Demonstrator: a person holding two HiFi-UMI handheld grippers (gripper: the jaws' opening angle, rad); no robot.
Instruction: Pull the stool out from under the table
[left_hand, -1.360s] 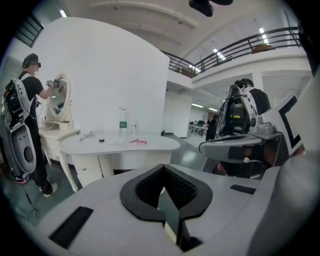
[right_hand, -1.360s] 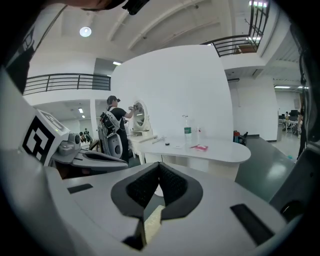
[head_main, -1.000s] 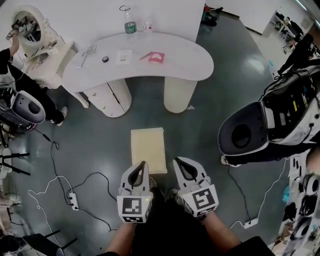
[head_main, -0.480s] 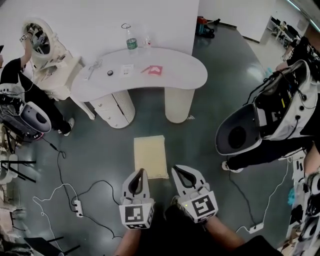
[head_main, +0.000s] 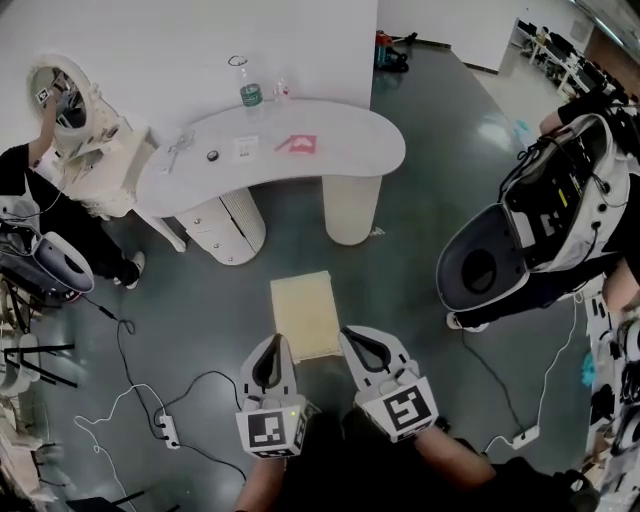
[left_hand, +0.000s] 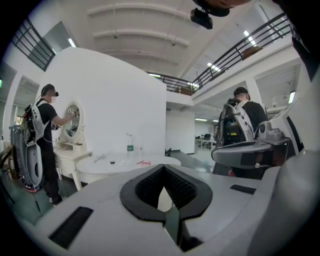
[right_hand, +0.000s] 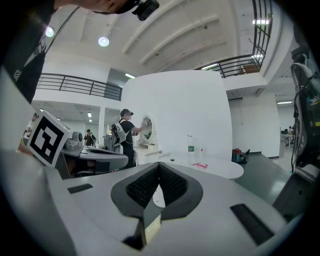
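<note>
The stool (head_main: 303, 314), a cream rectangular seat, stands on the dark floor out in front of the white curved table (head_main: 340, 150), apart from its legs. My left gripper (head_main: 281, 340) hangs shut over the stool's near left corner with nothing in it. My right gripper (head_main: 346, 334) hangs shut by the near right corner, also holding nothing. In the left gripper view the left gripper (left_hand: 163, 170) has its pads together, with the table (left_hand: 125, 162) far beyond. In the right gripper view the right gripper (right_hand: 159, 166) is likewise shut, pointing toward the table (right_hand: 220, 167).
On the table stand a bottle (head_main: 249, 92) and a pink item (head_main: 298, 143). A person (head_main: 40, 200) stands by a vanity mirror at left. A person with a large backpack rig (head_main: 530, 230) is at right. Cables and a power strip (head_main: 165, 430) lie on the floor at left.
Both grippers have risen, still shut and holding nothing. The head view has drawn back from the table. The stool has stayed where it was.
</note>
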